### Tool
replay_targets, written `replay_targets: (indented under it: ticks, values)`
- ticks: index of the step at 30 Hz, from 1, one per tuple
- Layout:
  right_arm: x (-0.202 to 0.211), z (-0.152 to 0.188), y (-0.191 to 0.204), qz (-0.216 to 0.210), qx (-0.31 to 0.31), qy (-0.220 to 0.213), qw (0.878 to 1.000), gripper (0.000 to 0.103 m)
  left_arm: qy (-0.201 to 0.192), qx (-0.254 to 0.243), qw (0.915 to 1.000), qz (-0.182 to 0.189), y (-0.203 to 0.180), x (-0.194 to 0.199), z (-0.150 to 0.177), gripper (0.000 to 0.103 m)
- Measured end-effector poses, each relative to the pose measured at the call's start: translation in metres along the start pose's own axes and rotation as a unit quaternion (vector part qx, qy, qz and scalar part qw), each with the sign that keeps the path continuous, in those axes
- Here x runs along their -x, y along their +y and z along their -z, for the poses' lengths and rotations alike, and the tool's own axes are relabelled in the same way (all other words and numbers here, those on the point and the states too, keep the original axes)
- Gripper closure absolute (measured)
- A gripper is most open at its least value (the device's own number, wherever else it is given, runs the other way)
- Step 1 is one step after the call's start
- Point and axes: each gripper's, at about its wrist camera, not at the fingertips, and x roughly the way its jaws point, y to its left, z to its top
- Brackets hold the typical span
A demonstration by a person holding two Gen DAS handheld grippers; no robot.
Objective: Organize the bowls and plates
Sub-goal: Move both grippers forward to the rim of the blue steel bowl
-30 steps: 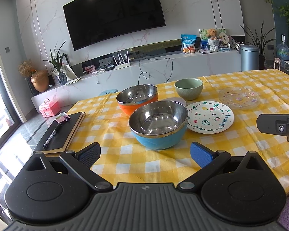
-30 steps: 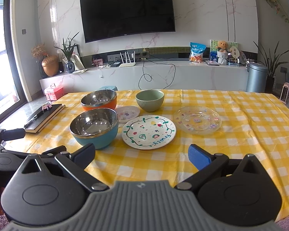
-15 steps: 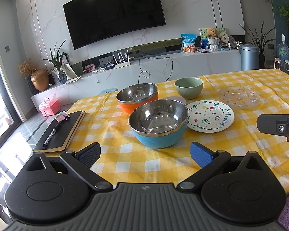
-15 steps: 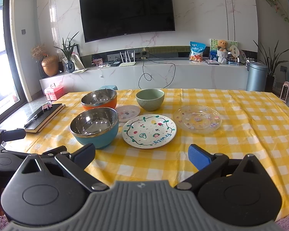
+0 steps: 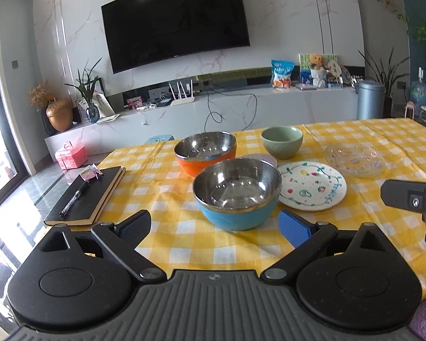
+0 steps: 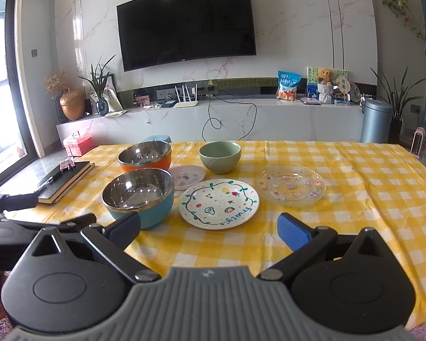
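Observation:
A blue steel-lined bowl (image 5: 237, 199) (image 6: 139, 196) stands nearest on the yellow checked table (image 5: 162, 182), with an orange steel-lined bowl (image 5: 206, 152) (image 6: 145, 156) behind it. A green ceramic bowl (image 5: 281, 145) (image 6: 220, 156) sits further back. Between them lies a small pink saucer (image 6: 188, 176). A white painted plate (image 5: 312, 189) (image 6: 219, 203) and a clear glass plate (image 5: 355, 159) (image 6: 290, 184) lie to the right. My left gripper (image 5: 214, 227) is open just short of the blue bowl. My right gripper (image 6: 208, 231) is open before the white plate. Both hold nothing.
A black notebook (image 5: 88, 196) with a pen (image 5: 73, 196) lies at the table's left edge. Beyond the table are a marble TV bench (image 6: 241, 122), a grey bin (image 6: 376, 125) and potted plants. Part of the right gripper's body (image 5: 411, 199) shows at right in the left wrist view.
Both grippers have crept slightly forward toward the dishes, which look a little larger. Nothing on the table has moved, and both grippers stay open.

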Motion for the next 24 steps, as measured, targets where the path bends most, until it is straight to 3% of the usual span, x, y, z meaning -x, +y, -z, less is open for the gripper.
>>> replay_targets:
  ticks: [4, 7, 10, 20, 24]
  values:
    - [-0.008, 0.0, 0.004, 0.03, 0.011, -0.002, 0.999, 0.003, -0.014, 0.039, 0.9991, 0.01, 0.013, -0.002, -0.003, 0.0]
    - [-0.014, 0.001, 0.008, 0.055, 0.017, -0.006, 0.998, 0.003, -0.014, 0.062, 0.9976, 0.027, 0.022, -0.005, -0.004, 0.009]
    - [-0.019, 0.005, 0.015, 0.078, 0.03, -0.022, 0.996, 0.003, -0.008, 0.075, 0.9967, 0.029, 0.025, -0.011, -0.005, 0.009]
    - [-0.053, 0.001, 0.033, -0.011, 0.03, -0.009, 0.999, 0.003, 0.015, 0.117, 0.9919, 0.046, 0.043, -0.034, -0.009, 0.016]
    - [-0.07, -0.008, 0.037, -0.009, 0.026, 0.01, 1.0, 0.003, 0.016, 0.117, 0.9926, 0.026, 0.046, -0.045, -0.015, 0.021]
